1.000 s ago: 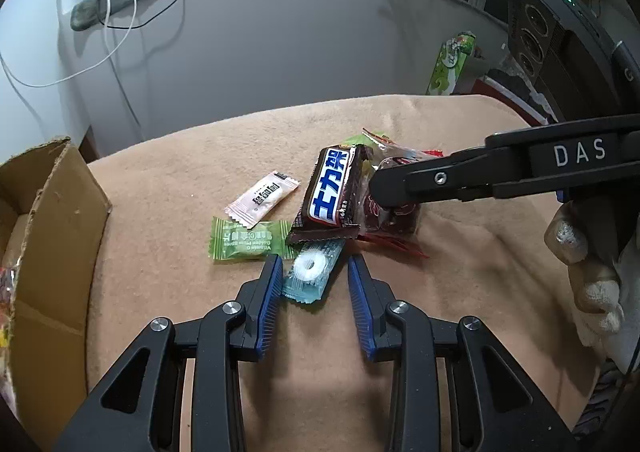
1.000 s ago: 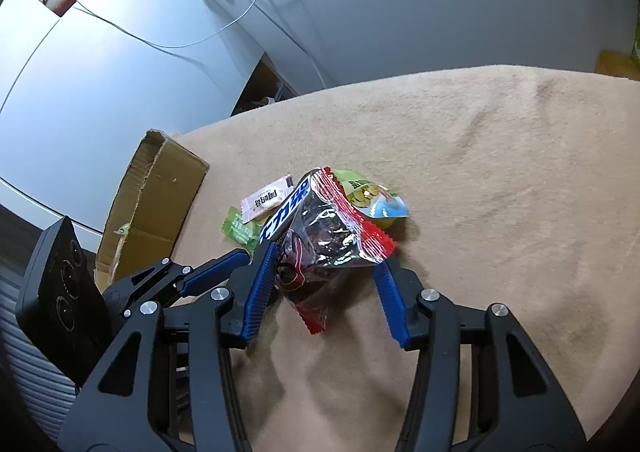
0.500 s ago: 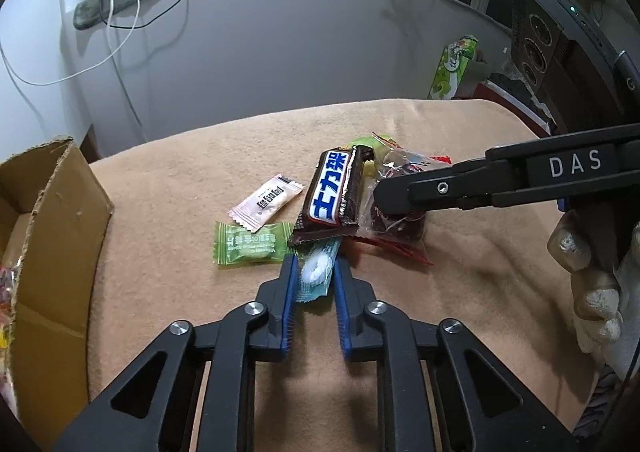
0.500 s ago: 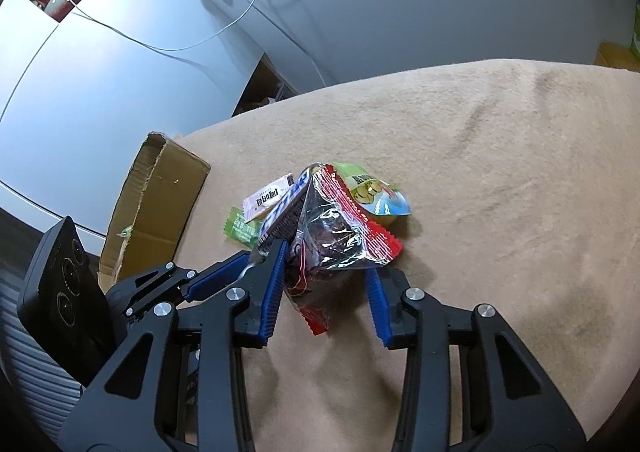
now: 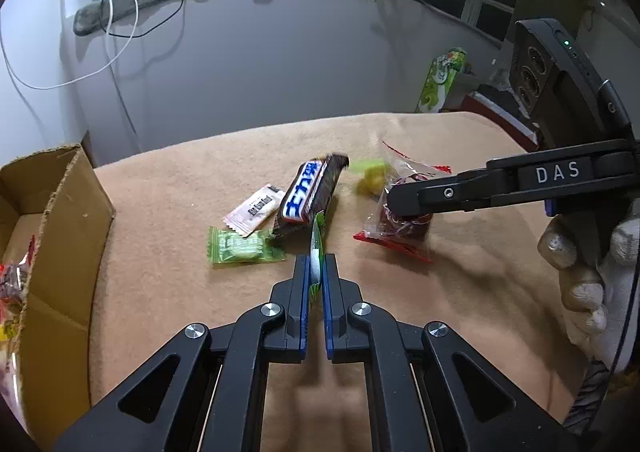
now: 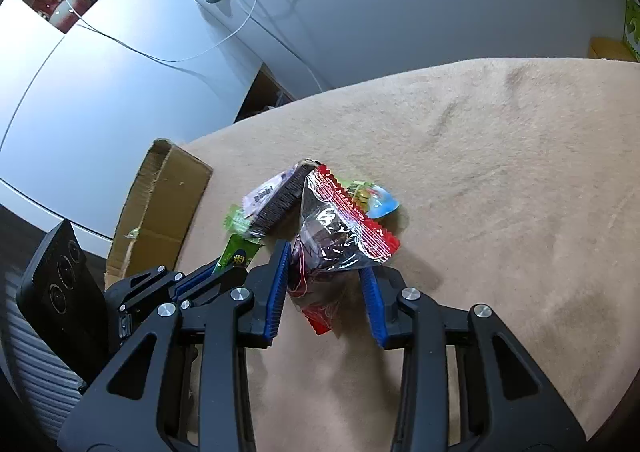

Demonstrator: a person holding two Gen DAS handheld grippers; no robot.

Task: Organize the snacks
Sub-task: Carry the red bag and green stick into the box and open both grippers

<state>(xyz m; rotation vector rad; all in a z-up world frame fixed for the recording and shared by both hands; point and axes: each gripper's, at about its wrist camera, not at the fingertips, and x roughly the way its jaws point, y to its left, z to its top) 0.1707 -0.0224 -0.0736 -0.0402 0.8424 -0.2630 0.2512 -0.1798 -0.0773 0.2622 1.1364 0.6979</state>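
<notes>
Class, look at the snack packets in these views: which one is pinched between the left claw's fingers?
The thin green and white packet, standing on edge inside the shut left claw. The chocolate bar, flat green candy and pink sachet lie free on the blanket.

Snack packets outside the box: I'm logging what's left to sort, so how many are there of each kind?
Mint candy packet, in left gripper: 1
Green candy wrapper: 1
Pink-white sachet: 1
Chocolate bar: 1
Red-edged clear packet, between right gripper fingers: 1
Yellow-green packet: 1
Total: 6
</notes>
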